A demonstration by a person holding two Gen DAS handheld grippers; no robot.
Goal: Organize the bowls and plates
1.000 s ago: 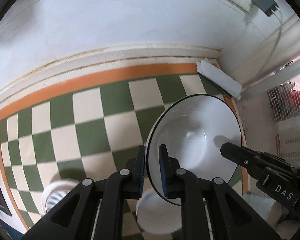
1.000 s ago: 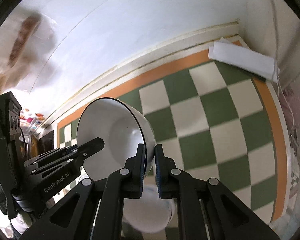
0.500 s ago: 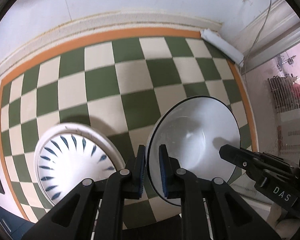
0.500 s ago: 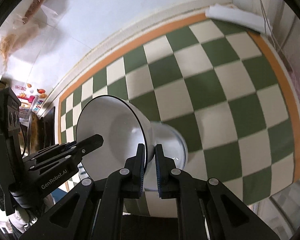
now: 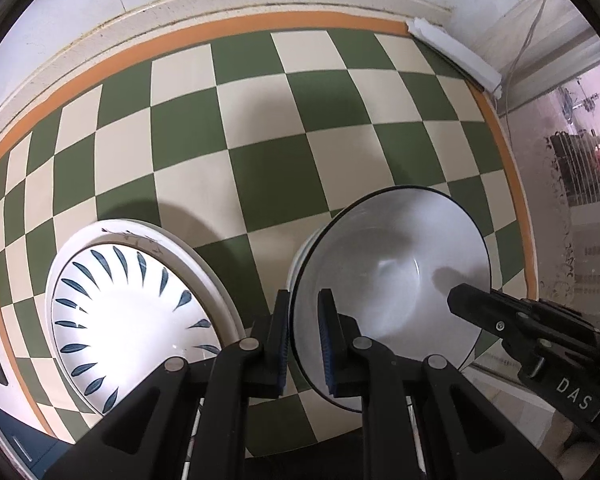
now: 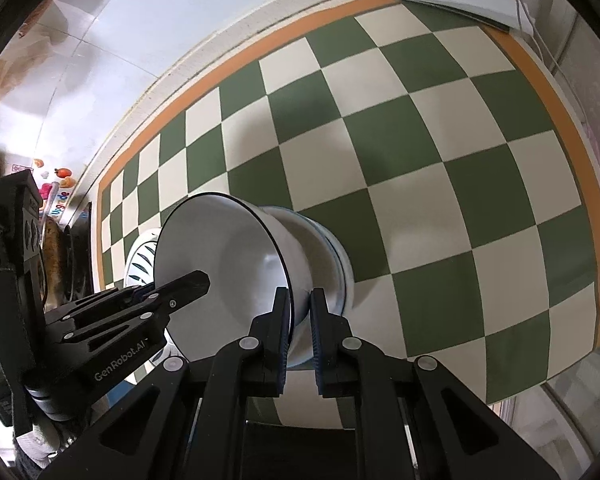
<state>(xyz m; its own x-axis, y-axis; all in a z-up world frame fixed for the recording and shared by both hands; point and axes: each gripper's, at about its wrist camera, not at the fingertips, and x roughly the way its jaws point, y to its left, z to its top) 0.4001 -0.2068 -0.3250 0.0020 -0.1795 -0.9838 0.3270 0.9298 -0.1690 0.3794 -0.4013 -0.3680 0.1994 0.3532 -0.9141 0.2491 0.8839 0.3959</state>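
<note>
Checkered cloth (image 5: pixel 268 168) in green and cream squares, edged with an orange band, covers the table and fills both views. At about eight o'clock in the left wrist view sits a stack of plates (image 5: pixel 136 312); the top one is white with dark blue leaf strokes around its well, and a plain white rim shows beneath it. At four o'clock in the same view is the white bowl (image 5: pixel 396 288) with a thin dark rim, tilted and gripped from two sides. Beneath it, in the right wrist view, a second white bowl (image 6: pixel 332 264) with a blue-lined rim rests on the cloth; whether the two touch cannot be told.

Left gripper (image 5: pixel 303 340) has its jaws pinching the held bowl's rim on its near left edge, one blue pad inside and one outside. Right gripper (image 6: pixel 300 320) pinches the opposite edge of the same rim in like manner. Folded white cloth (image 5: pixel 456 56) lies at one o'clock, at the table's far corner, well apart from the dishes.
</note>
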